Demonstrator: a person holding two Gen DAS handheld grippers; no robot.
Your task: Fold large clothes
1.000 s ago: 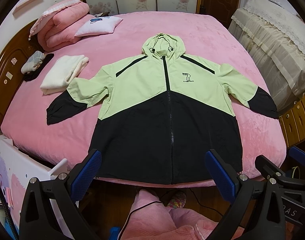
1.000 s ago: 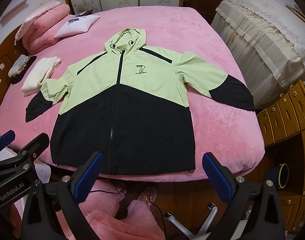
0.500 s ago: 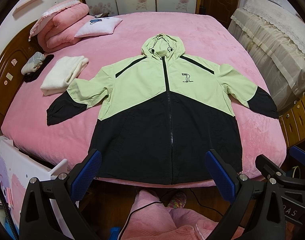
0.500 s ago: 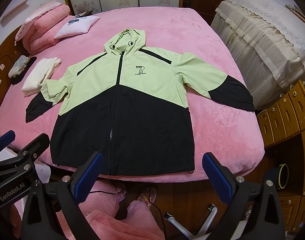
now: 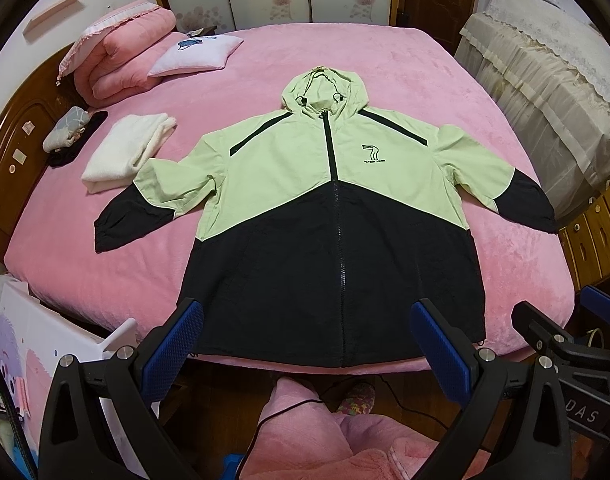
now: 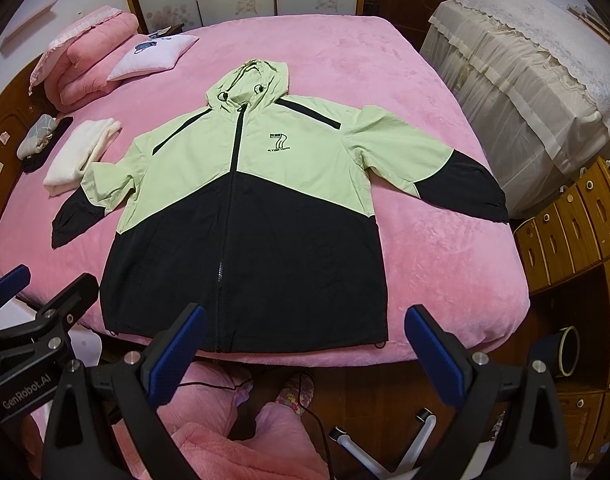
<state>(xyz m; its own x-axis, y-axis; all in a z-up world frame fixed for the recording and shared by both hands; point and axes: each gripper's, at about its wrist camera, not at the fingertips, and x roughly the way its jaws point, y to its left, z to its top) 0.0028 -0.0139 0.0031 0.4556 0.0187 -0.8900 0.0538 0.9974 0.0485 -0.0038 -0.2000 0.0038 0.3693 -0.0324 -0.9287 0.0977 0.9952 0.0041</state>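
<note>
The jacket [image 5: 325, 216] lay flat at frame centre on the bed [image 5: 385, 56], unfolded (both sleeves out), while the left claw [image 5: 307, 344] and right claw [image 6: 303, 342] hovered spread, so a sleeve grab seemed next.

The jacket [image 5: 333, 216] was thin, matt woven cloth, faintly crinkled in its black lower half. The bed cover [image 5: 385, 60] under it looked plush and velvety. At the upper left, the folded towel [image 5: 125, 154] seemed soft and fleecy. The gripper pads [image 5: 171, 350] were dimpled blue rubber on matt black plastic; the headboard [image 5: 21, 152] was glossy wood.
</note>
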